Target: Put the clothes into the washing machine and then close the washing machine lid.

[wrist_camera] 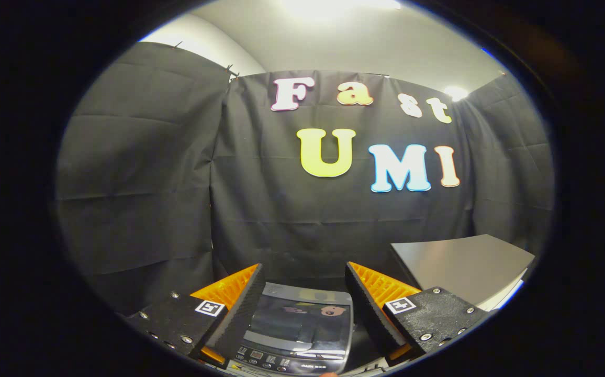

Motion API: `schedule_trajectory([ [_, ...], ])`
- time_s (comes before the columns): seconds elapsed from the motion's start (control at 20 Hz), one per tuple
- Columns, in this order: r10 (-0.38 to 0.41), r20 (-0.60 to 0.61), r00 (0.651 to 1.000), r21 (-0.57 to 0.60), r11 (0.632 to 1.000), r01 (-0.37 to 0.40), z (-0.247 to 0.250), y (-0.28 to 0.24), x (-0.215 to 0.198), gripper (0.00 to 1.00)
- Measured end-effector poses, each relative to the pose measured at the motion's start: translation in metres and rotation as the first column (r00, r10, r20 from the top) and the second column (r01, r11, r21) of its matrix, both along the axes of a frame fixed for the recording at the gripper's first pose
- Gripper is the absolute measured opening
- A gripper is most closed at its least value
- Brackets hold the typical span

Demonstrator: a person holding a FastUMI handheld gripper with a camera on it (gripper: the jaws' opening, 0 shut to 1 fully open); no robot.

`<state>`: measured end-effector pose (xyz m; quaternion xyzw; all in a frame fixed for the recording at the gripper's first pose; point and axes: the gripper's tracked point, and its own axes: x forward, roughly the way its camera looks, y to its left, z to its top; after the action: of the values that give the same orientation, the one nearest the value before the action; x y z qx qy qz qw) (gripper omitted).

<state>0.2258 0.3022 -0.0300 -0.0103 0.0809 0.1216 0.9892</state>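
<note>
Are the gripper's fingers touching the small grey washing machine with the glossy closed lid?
Cannot tell. In the gripper view the open gripper frames the washing machine between its fingers, with nothing held; the machine seems to sit beyond them, but overlap hides any gap.

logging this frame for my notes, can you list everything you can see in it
washing machine: one, grey with a dark glossy lid that looks closed, below and between the fingers
table: one, grey top, beyond the right finger
booth wall: black cloth, behind everything
ceiling: pale, with bright lights
gripper: one, fingers open and apart, holding nothing, above the washing machine
</note>
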Motion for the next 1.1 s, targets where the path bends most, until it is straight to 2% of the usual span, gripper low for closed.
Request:
schedule_trajectory([
  [0.5, -0.100, 0.045, 0.994, 0.016, 0.995, 0.100, 0.042, -0.119, -0.083, 0.96],
  [1.1, -0.230, 0.036, 0.973, 0.000, 0.973, 0.230, 0.037, -0.224, -0.131, 0.96],
])
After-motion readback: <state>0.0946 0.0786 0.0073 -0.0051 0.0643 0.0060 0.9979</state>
